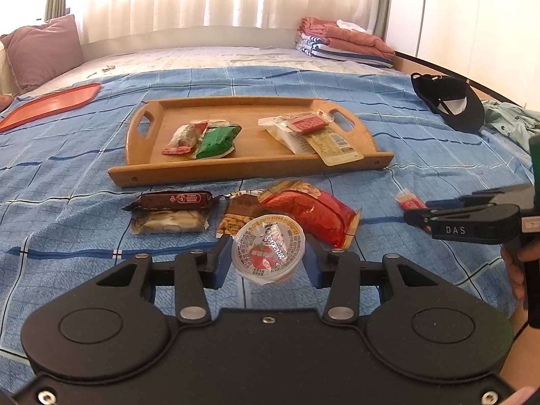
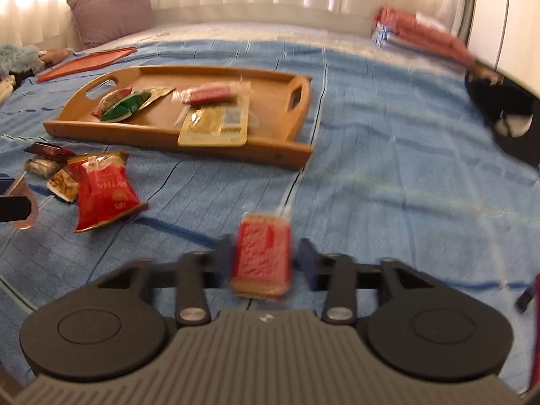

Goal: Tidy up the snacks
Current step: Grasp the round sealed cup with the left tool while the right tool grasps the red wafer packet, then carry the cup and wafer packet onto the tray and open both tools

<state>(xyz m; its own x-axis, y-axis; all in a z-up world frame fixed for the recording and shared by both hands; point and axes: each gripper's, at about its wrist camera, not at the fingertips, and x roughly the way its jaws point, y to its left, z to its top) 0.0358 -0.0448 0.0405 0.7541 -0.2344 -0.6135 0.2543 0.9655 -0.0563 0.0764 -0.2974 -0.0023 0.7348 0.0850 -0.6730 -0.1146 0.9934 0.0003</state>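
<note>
My left gripper [image 1: 268, 258] is shut on a small round jelly cup [image 1: 269, 249] with a printed foil lid, held above the blue bedspread. My right gripper [image 2: 262, 258] is shut on a small red cracker packet [image 2: 261, 258]; this view is blurred. The right gripper also shows at the right edge of the left wrist view [image 1: 418, 217]. A wooden tray [image 1: 236, 168] ahead holds a green packet [image 1: 217, 141], a red-white packet [image 1: 187, 135] and flat yellow and red packets [image 1: 314, 131]. Loose snacks lie before the tray: a red bag [image 1: 310, 214], a peanut packet [image 1: 236, 217], a brown bar [image 1: 175, 199], a pale packet [image 1: 168, 223].
An orange tray [image 1: 50, 103] lies at the far left. A purple pillow [image 1: 40, 50] and folded blankets [image 1: 341, 42] sit at the back. A black cap [image 1: 449, 101] and a green garment [image 1: 513, 125] lie at the right. A small red packet [image 1: 410, 200] lies near the right gripper.
</note>
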